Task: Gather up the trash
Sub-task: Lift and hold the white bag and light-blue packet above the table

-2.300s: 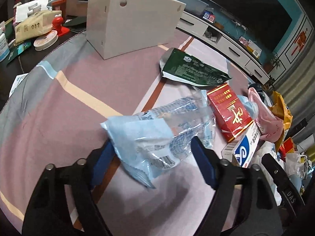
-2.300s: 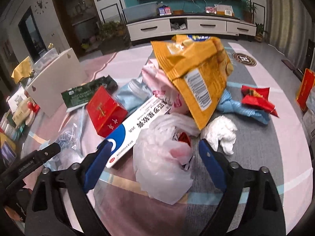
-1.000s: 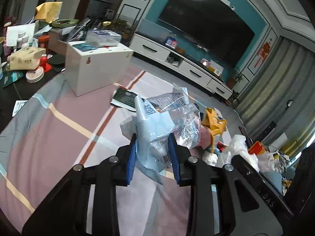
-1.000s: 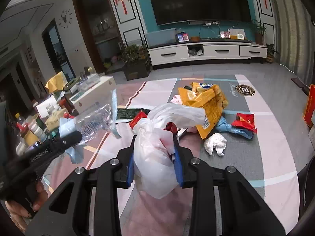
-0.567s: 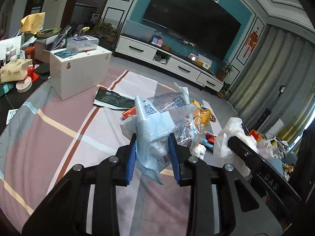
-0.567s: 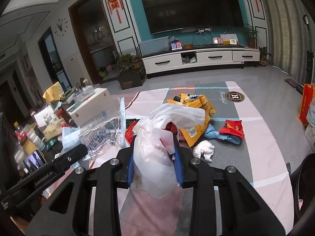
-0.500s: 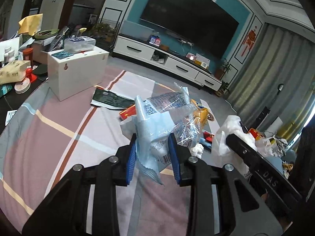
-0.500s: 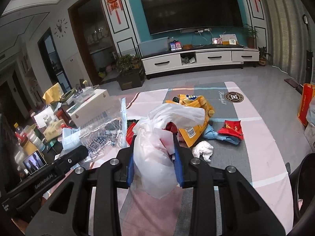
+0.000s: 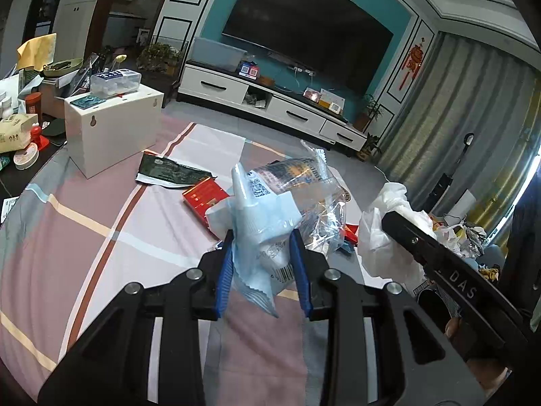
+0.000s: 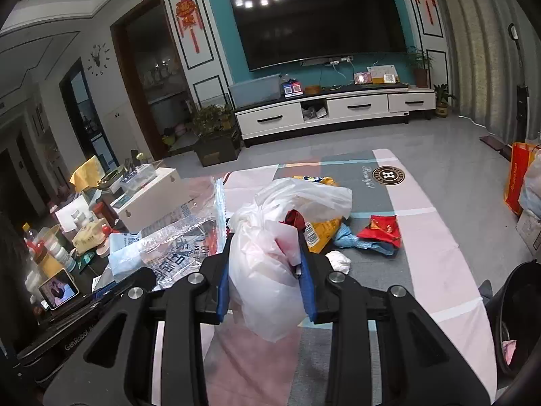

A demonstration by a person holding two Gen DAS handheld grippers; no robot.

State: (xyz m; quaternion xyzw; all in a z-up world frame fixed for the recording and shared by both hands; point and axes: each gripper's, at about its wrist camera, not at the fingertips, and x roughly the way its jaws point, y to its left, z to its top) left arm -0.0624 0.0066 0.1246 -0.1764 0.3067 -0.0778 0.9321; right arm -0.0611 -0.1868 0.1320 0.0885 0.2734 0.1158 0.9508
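You had your left gripper [image 9: 262, 264] pinching a crumpled pale-blue and clear plastic wrapper [image 9: 270, 216] and your right gripper [image 10: 265, 270] clamped on a white plastic bag [image 10: 267, 264], both lifted clear at 12 o'clock, so carrying these 2 to a bin likely came next.

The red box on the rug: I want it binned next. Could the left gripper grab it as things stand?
Probably not: the left gripper is shut on a clear blue wrapper, so nothing more fits. The red box itself lies uncovered on the rug.
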